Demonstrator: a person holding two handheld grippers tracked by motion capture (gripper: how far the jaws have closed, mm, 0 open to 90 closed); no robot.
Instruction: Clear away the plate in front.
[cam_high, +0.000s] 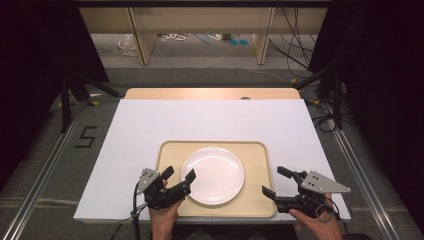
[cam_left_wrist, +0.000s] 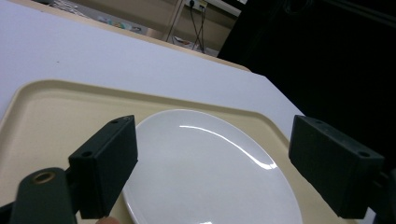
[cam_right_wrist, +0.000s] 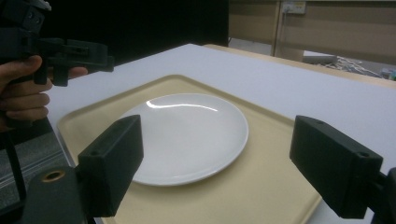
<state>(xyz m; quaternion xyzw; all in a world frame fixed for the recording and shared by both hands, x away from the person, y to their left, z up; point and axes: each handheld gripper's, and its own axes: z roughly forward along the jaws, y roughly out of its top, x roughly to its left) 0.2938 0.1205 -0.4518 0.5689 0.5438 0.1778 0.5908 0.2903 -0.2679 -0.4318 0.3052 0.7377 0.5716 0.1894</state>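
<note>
A white plate (cam_high: 212, 174) lies empty in the middle of a beige tray (cam_high: 252, 151) near the table's front edge. My left gripper (cam_high: 179, 173) hovers over the tray's front left corner, open, its jaws wide apart just left of the plate (cam_left_wrist: 205, 163). My right gripper (cam_high: 276, 180) is open too, held just off the tray's right rim, aimed toward the plate (cam_right_wrist: 187, 135). Nothing sits between either pair of jaws. In the right gripper view the other hand and its gripper (cam_right_wrist: 60, 53) show at the upper left, beyond the tray (cam_right_wrist: 261, 186).
A white board (cam_high: 210, 120) covers the table, with a wooden strip (cam_high: 212, 93) at its far edge. Black curtains flank both sides. Cables (cam_high: 295, 55) and shelving legs stand on the floor beyond. A "5" mark (cam_high: 86, 136) is on the floor to the left.
</note>
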